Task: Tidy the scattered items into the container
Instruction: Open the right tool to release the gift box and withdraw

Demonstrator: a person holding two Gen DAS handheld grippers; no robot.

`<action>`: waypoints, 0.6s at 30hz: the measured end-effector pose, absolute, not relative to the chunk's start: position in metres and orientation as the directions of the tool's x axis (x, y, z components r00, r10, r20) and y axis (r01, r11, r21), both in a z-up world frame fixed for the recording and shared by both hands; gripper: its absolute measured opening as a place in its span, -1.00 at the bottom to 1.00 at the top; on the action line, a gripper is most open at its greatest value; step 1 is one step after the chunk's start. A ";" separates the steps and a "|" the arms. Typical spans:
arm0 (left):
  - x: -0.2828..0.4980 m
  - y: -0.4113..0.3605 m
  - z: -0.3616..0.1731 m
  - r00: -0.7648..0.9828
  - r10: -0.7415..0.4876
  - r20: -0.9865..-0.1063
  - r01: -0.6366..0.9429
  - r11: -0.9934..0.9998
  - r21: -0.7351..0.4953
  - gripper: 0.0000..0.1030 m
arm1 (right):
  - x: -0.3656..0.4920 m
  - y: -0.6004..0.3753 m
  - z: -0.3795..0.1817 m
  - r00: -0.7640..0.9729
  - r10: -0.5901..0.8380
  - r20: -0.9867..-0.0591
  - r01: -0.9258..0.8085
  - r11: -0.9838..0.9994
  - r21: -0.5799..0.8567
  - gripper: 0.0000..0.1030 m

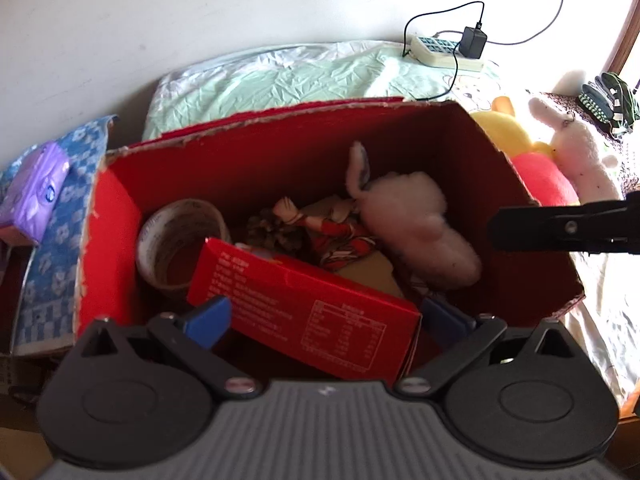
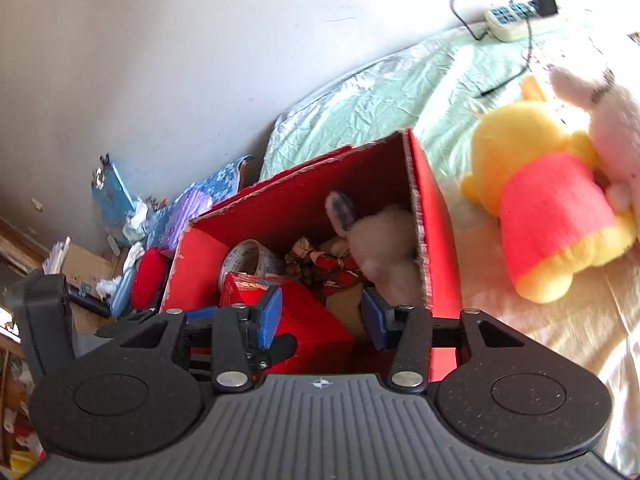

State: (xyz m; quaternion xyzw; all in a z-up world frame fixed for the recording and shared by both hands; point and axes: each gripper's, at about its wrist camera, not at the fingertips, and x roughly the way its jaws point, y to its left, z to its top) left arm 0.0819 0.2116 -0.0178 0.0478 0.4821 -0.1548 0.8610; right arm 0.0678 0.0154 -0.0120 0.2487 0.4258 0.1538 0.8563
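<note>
A red cardboard container (image 1: 240,168) (image 2: 436,220) stands on the bed. Inside it lie a tape roll (image 1: 176,240) (image 2: 250,260), a pinecone (image 1: 272,232), a red-and-white figure (image 1: 340,236), a white plush (image 1: 416,220) (image 2: 384,236) and a small red carton (image 1: 304,304) (image 2: 304,320). My left gripper (image 1: 326,320) hovers over the carton, open, its blue pads spread wide. My right gripper (image 2: 322,318) is open above the container's near side. One of its black fingers (image 1: 560,228) shows at the right rim. A yellow bear (image 2: 540,208) (image 1: 536,184) and a white rabbit plush (image 1: 576,148) (image 2: 612,120) lie outside.
A power strip (image 1: 444,52) (image 2: 516,20) with a charger and cable lies on the green sheet by the wall. A purple pack (image 1: 36,188) rests on blue patterned cloth left of the container. Clutter fills the floor gap (image 2: 120,272). A striped dark item (image 1: 608,100) sits far right.
</note>
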 end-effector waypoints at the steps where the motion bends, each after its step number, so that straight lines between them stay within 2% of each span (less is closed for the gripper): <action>1: 0.082 0.214 -0.019 0.484 -0.225 -0.846 0.306 0.949 -0.078 0.96 | 0.070 0.020 -0.012 0.583 0.481 -0.655 -0.063 0.830 0.554 -0.07; 6: 0.075 0.216 -0.019 0.501 -0.215 -0.838 0.306 0.950 -0.060 0.96 | 0.081 0.042 -0.015 0.544 0.485 -0.685 -0.081 0.843 0.533 -0.08; 18: 0.075 0.231 -0.023 0.475 -0.204 -0.856 0.293 0.954 -0.065 0.96 | 0.088 0.069 -0.036 0.437 0.555 -0.708 -0.043 0.799 0.600 -0.09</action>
